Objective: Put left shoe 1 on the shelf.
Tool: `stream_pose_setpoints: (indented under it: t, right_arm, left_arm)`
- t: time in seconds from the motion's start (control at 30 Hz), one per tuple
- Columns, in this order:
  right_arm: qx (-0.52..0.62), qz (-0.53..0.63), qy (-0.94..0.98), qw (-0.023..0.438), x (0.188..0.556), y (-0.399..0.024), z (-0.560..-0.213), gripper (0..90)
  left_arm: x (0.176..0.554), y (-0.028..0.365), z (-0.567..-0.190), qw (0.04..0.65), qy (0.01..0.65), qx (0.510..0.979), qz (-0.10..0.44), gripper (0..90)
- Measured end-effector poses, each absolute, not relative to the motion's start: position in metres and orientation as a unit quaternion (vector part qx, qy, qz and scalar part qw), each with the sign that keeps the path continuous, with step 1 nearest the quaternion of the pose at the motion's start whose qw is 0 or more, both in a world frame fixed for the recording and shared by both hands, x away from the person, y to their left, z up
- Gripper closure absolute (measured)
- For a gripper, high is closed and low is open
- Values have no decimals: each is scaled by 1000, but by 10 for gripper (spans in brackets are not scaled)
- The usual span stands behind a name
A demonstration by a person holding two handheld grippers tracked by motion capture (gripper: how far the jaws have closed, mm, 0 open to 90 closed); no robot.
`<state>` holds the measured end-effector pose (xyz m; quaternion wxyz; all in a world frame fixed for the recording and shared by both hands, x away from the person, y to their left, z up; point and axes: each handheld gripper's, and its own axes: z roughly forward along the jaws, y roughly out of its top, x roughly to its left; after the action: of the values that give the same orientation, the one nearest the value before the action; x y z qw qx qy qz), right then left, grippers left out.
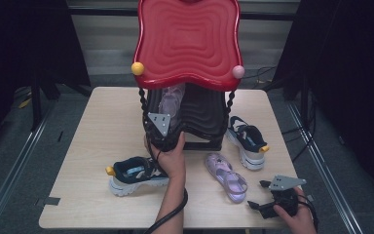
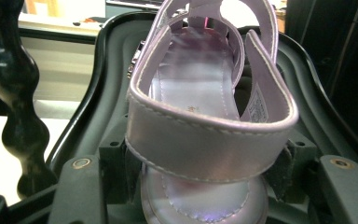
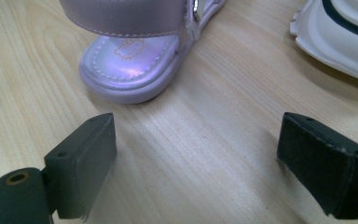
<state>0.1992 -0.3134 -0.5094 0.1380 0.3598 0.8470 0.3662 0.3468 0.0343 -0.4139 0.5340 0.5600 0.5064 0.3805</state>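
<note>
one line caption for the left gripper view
Lilac sandal clamped at the heel in the left gripper, over the rack's black shelf.

Lilac sandal [image 2: 205, 126]; red ridged rack top [image 1: 189, 39]; navy-white sneaker [image 1: 136, 174].

Black ribbed plastic lower shelf [image 1: 204, 114]: right half free; left half occupied by lilac strapped sandal [image 1: 171, 100]. Overhead: red wavy plastic top shelf [image 1: 189, 39]. Flanking: black twisted posts [image 1: 231, 101]. Light wooden table [image 1: 102, 122]: far-left bare; front blocked by navy-and-white sneaker [image 1: 136, 174] and second lilac sandal [image 1: 226, 176].
</note>
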Motion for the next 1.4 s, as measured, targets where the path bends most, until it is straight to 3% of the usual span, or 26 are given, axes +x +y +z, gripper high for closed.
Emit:
stream_pose_setpoints:
  t: [0.6, 1.4]
  right_arm:
    - [359, 367, 847, 138, 199, -313, -509, 111]
    - [359, 367, 847, 137, 199, -313, -509, 111]
  left_arm:
    - [375, 26, -418, 535, 528, 537, 384, 370]
    - [392, 13, -423, 505, 531, 554, 395, 361]
